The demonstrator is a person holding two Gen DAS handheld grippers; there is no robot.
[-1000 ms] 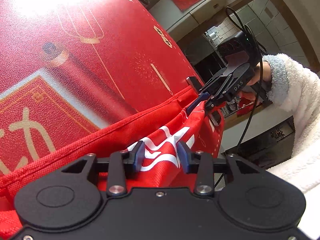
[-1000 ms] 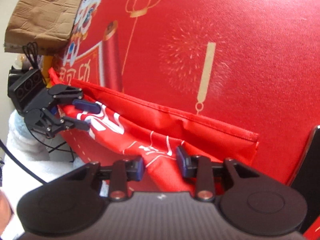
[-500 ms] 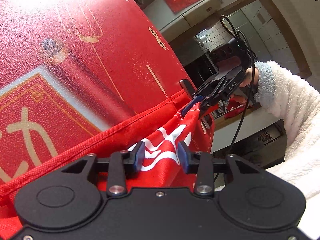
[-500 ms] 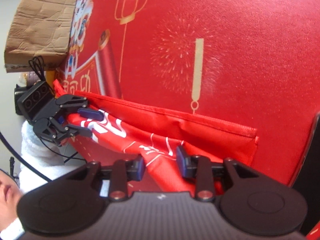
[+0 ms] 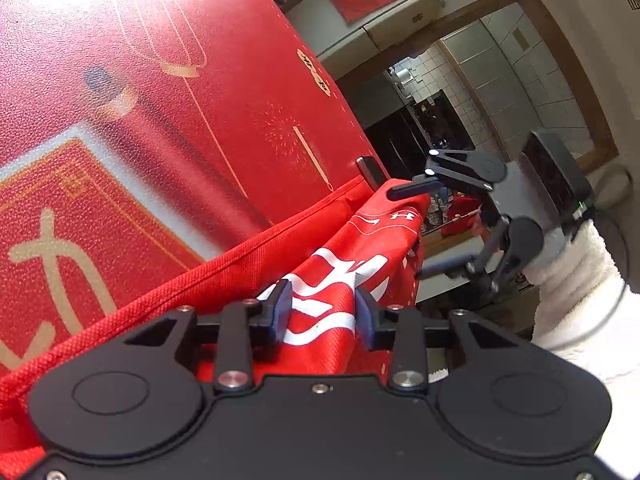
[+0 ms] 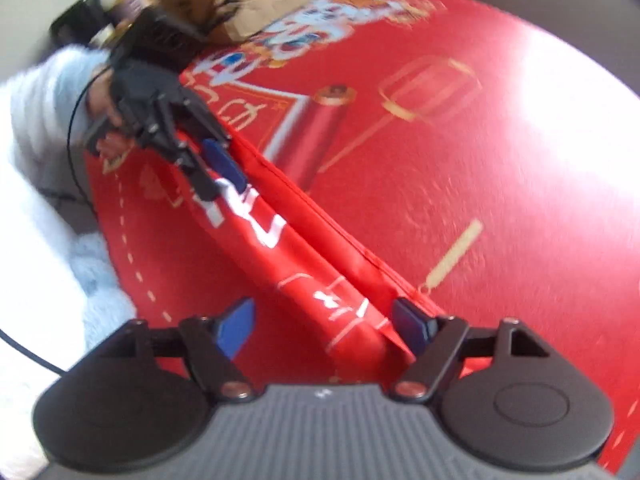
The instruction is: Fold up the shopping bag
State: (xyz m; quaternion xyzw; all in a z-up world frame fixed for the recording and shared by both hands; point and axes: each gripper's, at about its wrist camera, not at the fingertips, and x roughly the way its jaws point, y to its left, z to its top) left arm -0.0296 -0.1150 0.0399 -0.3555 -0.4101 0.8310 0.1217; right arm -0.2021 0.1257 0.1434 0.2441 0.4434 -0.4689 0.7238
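the right claw (image 6: 324, 326) is opening, letting go of the red shopping bag (image 6: 280, 248); the left claw (image 5: 322, 308) still pinches its end, so that fold looks finished.

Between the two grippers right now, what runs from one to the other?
The folded red shopping bag spans from left gripper, whose fingers pinch it, to right gripper, whose fingers are opening around it. Right wrist view shows it.

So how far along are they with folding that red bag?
Partway. The shopping bag is already gathered into a long narrow band on the red tablecloth. The left gripper pinches one end, while the right gripper is opening its jaws around the other. Folding it shorter remains.
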